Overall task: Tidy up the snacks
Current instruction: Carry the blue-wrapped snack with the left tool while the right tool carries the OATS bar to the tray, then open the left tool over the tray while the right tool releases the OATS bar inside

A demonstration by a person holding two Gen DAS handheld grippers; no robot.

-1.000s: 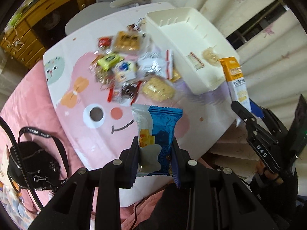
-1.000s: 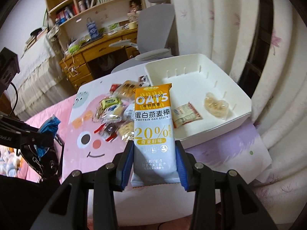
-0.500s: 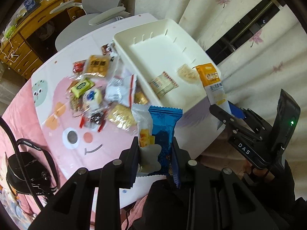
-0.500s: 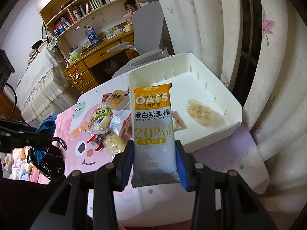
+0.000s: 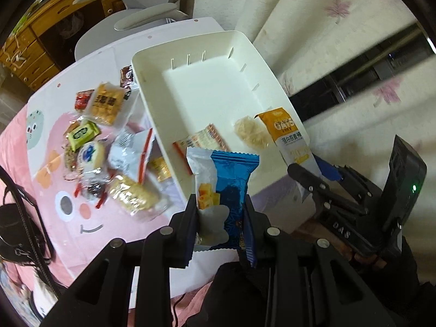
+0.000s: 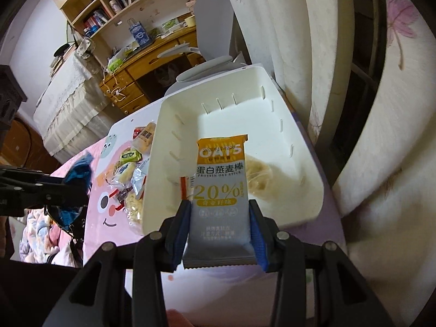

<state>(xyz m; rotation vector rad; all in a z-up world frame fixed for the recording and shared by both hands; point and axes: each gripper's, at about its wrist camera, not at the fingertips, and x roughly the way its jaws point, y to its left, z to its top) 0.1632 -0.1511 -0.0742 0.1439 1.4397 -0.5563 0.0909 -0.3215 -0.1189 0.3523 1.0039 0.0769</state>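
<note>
Clamping a blue snack packet [image 5: 226,190] in my left gripper [image 5: 221,218], I hold it upright over the near edge of the white bin [image 5: 212,87]. My right gripper [image 6: 219,226] is clenched on an orange-and-white oat bar [image 6: 220,190], which stands above the bin's near wall. Inside the bin lie a red-striped packet [image 5: 203,140] and a pale pastry [image 5: 252,133]. Left of the bin, loose snacks [image 5: 109,147] crowd the pink counter [image 5: 68,223].

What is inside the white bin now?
Inside the white bin lie two snacks: a flat packet with red stripes and a pale clear-wrapped snack. The held blue packet and oat bar cover part of the near floor.
</note>
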